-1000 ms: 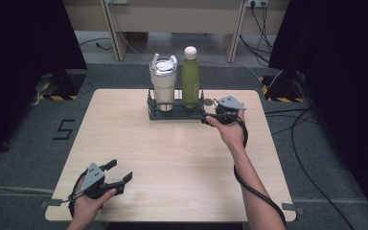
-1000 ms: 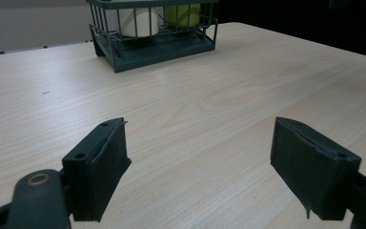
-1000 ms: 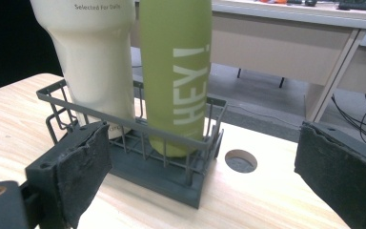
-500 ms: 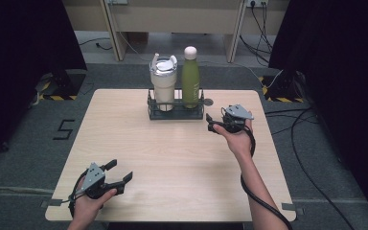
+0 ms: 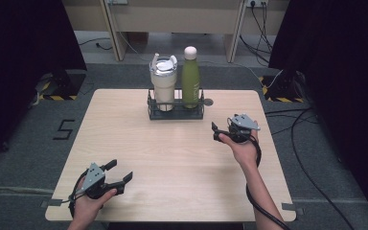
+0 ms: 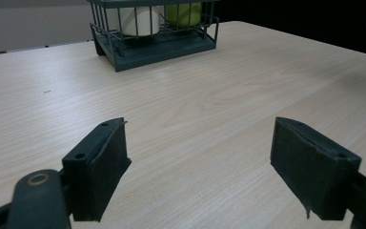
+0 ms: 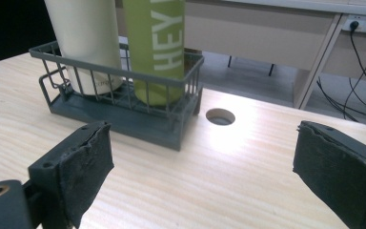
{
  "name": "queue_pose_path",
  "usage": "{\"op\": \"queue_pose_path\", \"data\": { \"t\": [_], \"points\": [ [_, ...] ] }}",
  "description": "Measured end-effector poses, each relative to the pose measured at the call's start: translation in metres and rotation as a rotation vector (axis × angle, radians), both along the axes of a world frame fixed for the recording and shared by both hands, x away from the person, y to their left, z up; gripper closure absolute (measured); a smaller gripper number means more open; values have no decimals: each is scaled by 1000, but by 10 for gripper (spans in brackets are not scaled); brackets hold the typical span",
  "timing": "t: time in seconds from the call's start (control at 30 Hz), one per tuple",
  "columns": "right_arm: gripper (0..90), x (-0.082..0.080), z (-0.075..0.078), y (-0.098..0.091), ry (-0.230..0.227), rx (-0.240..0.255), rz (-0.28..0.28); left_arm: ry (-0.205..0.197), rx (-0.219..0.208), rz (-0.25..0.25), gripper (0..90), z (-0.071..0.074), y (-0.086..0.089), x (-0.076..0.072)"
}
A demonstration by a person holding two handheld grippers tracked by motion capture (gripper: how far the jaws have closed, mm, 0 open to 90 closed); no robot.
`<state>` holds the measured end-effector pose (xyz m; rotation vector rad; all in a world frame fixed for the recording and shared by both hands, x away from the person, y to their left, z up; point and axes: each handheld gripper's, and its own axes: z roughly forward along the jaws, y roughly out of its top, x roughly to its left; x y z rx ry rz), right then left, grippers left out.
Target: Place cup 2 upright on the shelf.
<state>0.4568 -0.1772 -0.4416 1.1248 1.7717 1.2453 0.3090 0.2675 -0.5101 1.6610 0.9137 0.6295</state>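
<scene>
A dark wire basket [image 5: 176, 112] stands at the far middle of the table. In it are a cream tumbler [image 5: 162, 84] with a clear lid and, to its right, a green bottle [image 5: 189, 77] with a white cap. The right gripper view shows the basket [image 7: 124, 112], the tumbler [image 7: 81, 38] and the bottle [image 7: 155, 47] close ahead. My right gripper [image 5: 217, 131] hovers open to the right of the basket, a short way off it. My left gripper [image 5: 119, 173] rests open near the table's front left corner, holding nothing. Its own view shows the basket [image 6: 155, 45] far ahead.
A round cable hole [image 7: 220, 116] is cut in the tabletop just right of the basket. The wooden table [image 5: 172, 163] stretches bare between the two grippers. Cables [image 5: 311, 124] lie on the floor to the right, and a desk [image 5: 172, 14] stands beyond the table.
My right gripper has drawn back from the basket's right end, toward the near right, with its jaws open. The left gripper has stayed in place.
</scene>
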Motion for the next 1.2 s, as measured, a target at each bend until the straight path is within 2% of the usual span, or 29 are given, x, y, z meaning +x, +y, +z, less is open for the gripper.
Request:
{"op": "queue_pose_path", "data": {
  "t": [0.6, 1.2],
  "points": [
    [65, -28, -25, -28, 22, 8, -44, -1, 4, 2, 194, 0, 0, 0],
    [71, -44, -47, -39, 20, 17, -69, 1, 5, 9, 194, -1, -1, 0]
  ]
}}
